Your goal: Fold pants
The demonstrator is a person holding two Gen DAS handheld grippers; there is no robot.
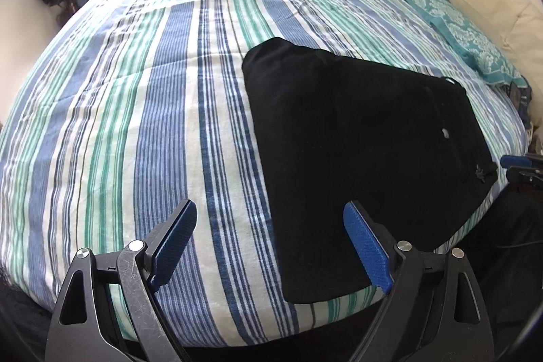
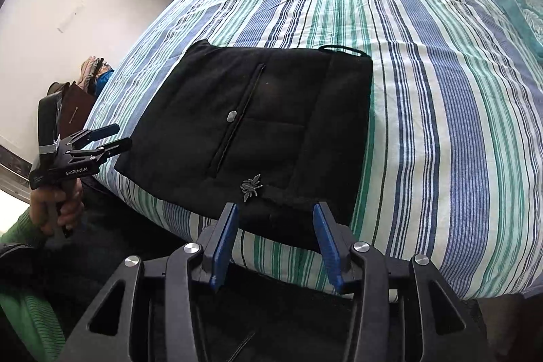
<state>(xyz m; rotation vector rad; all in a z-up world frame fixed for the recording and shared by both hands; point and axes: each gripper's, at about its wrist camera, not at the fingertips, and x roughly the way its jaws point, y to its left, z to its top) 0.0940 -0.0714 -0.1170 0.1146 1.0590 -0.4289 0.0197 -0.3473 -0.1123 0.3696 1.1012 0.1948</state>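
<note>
The left tool (image 1: 271,246) is held with its jaws spread wide and nothing between them, just off the near edge of the bed (image 1: 135,124). The pants (image 2: 251,131) are seen folded into a compact black square near that edge, with 1 corner close to overhanging it. The right tool (image 2: 275,243) is also parted and empty, poised just before the near hem. A slip off the bed is judged possible if the hem is nudged outward. The stacked layers could be shifted apart if only the top layer is pinched. The drawstring loop (image 2: 339,49) could be snagged.
</note>
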